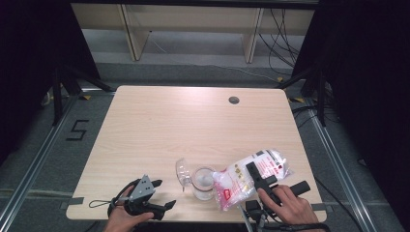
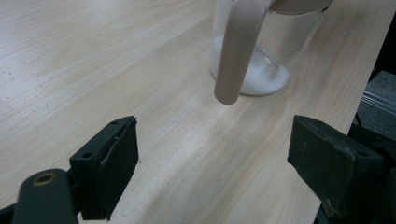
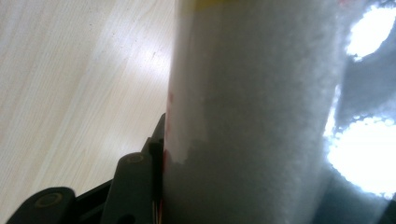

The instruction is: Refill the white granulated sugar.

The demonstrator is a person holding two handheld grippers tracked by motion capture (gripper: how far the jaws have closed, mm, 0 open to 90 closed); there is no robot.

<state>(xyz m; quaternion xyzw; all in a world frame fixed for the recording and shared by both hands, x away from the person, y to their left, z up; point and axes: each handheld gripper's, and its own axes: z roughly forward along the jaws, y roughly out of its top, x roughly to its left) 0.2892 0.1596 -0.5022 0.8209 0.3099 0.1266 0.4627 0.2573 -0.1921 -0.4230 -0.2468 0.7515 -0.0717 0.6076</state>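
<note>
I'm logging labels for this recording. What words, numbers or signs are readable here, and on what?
"5": black marking on the floor left of the table.
Red and yellow print on the white bag held in the right claw: too small and blurred to read.
Glass jar: no label visible.

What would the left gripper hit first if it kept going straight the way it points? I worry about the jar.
Likely the glass jar holding white powder; bare table lies between it and the open left gripper.
</note>
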